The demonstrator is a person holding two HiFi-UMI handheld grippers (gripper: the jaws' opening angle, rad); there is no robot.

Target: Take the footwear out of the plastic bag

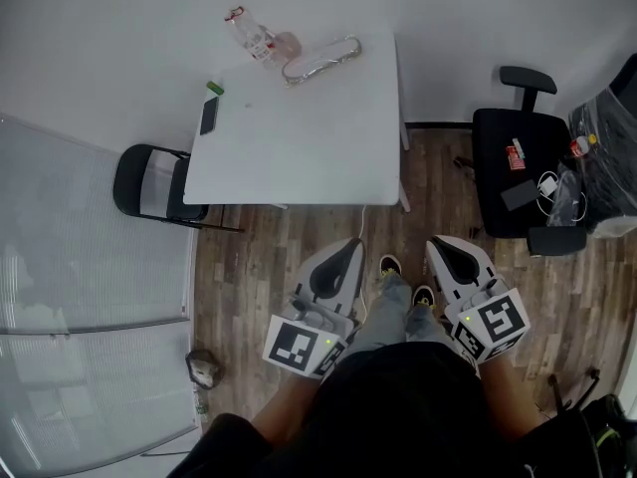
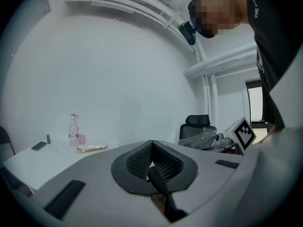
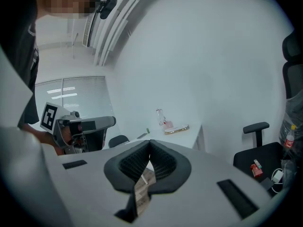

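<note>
**Head view.** The left gripper (image 1: 348, 249) and right gripper (image 1: 440, 247) hang low in front of the person's legs. Their jaws are closed together with nothing in them, and both are well apart from the work. The plastic bag (image 1: 320, 60) lies at the far edge of the white desk (image 1: 299, 137), just right of a clear bottle (image 1: 249, 33). A dark phone (image 1: 209, 115) sits at the desk's left edge. The bag is clear, glinting film, long and flat. The footwear inside shows only as a pale, flat shape. I cannot tell its type, or which end of the bag is open.

**Left gripper view.** The jaws of the left gripper (image 2: 151, 143) meet at the tips and are empty. The bag (image 2: 92, 147) lies low and flat on the far desk, right of the bottle (image 2: 73, 126).

**Right gripper view.** The jaws of the right gripper (image 3: 150, 143) are also pressed together and empty. The bag (image 3: 177, 129) sits near the desk's far right corner, with a shiny, wrinkled rim.

**Handling (judgement).**
- The load is probably light.
- The film looks thin, soft and slippery, so it is likely to bunch up and slide on the smooth desk.
- The footwear is likely stiffer than the film, so it gives the better hold.
- One gripper could pinch a loose fold at the closed end to anchor the bag.
- The other could pinch the sole edge at the mouth and draw it out flat.
- Both sets of jaws must open first.
</note>
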